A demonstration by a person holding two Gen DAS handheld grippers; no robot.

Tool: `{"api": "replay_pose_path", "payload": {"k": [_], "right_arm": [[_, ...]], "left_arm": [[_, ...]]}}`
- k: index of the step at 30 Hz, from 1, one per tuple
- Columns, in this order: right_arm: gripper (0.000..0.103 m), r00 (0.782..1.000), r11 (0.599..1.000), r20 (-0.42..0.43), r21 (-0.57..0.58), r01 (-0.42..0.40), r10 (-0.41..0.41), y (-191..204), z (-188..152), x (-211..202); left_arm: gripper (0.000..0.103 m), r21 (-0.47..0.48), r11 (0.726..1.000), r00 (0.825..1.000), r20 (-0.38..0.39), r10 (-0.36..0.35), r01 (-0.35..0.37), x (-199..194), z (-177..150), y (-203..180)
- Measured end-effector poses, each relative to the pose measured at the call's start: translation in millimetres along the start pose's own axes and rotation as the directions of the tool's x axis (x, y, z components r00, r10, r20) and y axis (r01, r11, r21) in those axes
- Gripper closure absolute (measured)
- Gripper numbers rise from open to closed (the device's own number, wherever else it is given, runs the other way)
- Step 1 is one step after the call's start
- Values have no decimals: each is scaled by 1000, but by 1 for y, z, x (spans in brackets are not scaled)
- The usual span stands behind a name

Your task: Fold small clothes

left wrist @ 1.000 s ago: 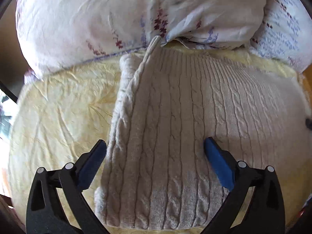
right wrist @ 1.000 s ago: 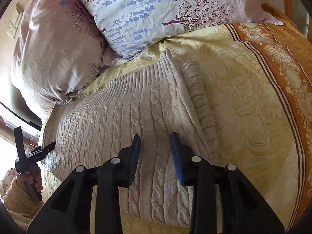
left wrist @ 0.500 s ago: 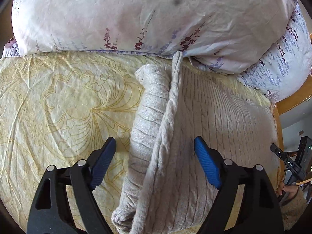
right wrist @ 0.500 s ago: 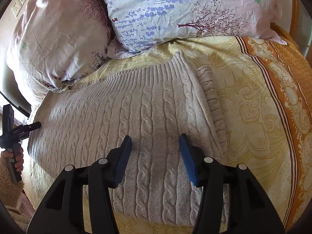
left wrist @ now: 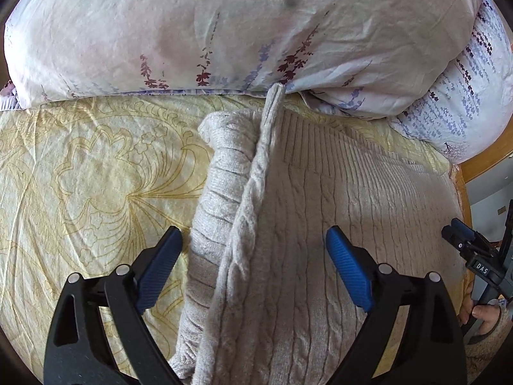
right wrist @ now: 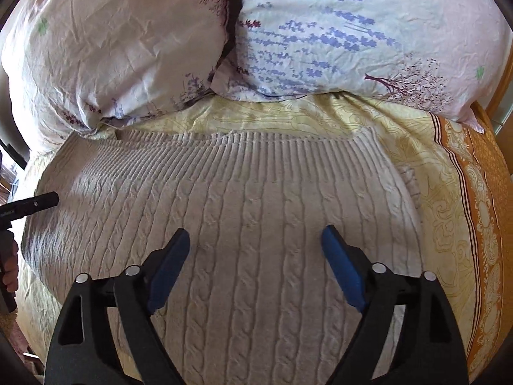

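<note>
A beige cable-knit sweater [right wrist: 256, 199] lies flat on the bed, its ribbed hem toward the pillows. Its left side [left wrist: 256, 192] is folded over, with a sleeve [left wrist: 221, 179] bunched beside the fold. My left gripper [left wrist: 253, 240] hovers over that folded edge; its jaws are opening, the fold lies between them and the pads do not touch it. My right gripper [right wrist: 256, 237] is above the middle of the sweater, jaws opening wide, nothing pinched. The right gripper [left wrist: 465, 247] also shows at the right edge of the left wrist view, held by a hand [left wrist: 484, 314].
Two floral pillows [left wrist: 224, 32] [right wrist: 352, 32] press against the sweater's far edge. A yellow patterned bedsheet [left wrist: 80, 176] spreads to the left, and an orange patterned border [right wrist: 487, 192] runs along the right. A wooden bed frame [left wrist: 481, 163] shows at the right.
My right gripper's jaws spread from narrow to wide as it slid left from the sweater's right edge to its middle. My left gripper shifted left onto the folded edge.
</note>
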State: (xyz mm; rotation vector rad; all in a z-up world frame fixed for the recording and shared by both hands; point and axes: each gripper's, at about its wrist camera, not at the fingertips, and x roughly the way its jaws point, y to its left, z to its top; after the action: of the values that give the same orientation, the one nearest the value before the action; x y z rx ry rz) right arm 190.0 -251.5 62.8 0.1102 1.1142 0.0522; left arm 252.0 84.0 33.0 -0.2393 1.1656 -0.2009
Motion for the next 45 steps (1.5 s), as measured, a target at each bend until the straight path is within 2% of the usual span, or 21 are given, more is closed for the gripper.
{"api": "replay_pose_path", "payload": {"k": [2, 4, 9, 14, 16, 17, 20, 24, 28, 30, 33, 36, 41, 45], "right_arm": [[1, 996, 996, -46, -36, 76, -78, 13, -3, 13], [1, 993, 992, -21, -43, 117, -118, 20, -6, 13], [1, 996, 996, -21, -26, 91, -92, 13, -8, 13], [1, 996, 996, -10, -28, 88, -89, 14, -8, 15], [1, 996, 996, -5, -29, 86, -86, 14, -8, 16], [1, 996, 996, -3, -30, 85, -85, 14, -9, 15], [1, 997, 996, 0, -33, 80, -80, 13, -11, 15], [1, 997, 997, 6, -38, 73, -73, 11, -12, 16], [1, 998, 997, 7, -48, 59, -58, 8, -14, 15], [1, 1000, 999, 8, -46, 15, -14, 1, -15, 12], [1, 991, 992, 40, -6, -129, 129, -18, -17, -2], [1, 958, 957, 79, 60, -282, 277, -45, -21, -19], [1, 896, 879, 119, 175, -443, 428, -95, -28, -36], [1, 873, 835, 181, 256, -487, 454, -133, -36, -50]], "left_arm": [[13, -5, 1000, 1000, 3, -13, 13, 1, 1, -2], [17, -14, 999, 999, 8, -34, 34, 2, 2, -5], [47, -72, 995, 997, 21, -69, 70, 3, 5, 0], [60, -85, 993, 997, 7, -83, 83, 1, 4, 4], [69, -81, 993, 996, 0, -85, 84, 2, 3, 1], [78, -89, 991, 995, -8, -103, 102, 4, 2, 1], [80, -120, 984, 991, -1, -131, 130, 1, 1, -1], [81, -176, 960, 976, 36, -217, 220, -13, 3, -6], [82, -198, 924, 945, 71, -321, 328, -29, 9, -27], [82, -213, 897, 922, 84, -379, 388, -33, 12, -43], [82, -256, 831, 869, 103, -485, 494, -30, 16, -70], [82, -275, 775, 818, 92, -568, 569, -21, 23, -105], [82, -264, 739, 768, 10, -641, 620, 8, 27, -175], [82, -263, 743, 759, -54, -649, 616, 34, 22, -220]]}}
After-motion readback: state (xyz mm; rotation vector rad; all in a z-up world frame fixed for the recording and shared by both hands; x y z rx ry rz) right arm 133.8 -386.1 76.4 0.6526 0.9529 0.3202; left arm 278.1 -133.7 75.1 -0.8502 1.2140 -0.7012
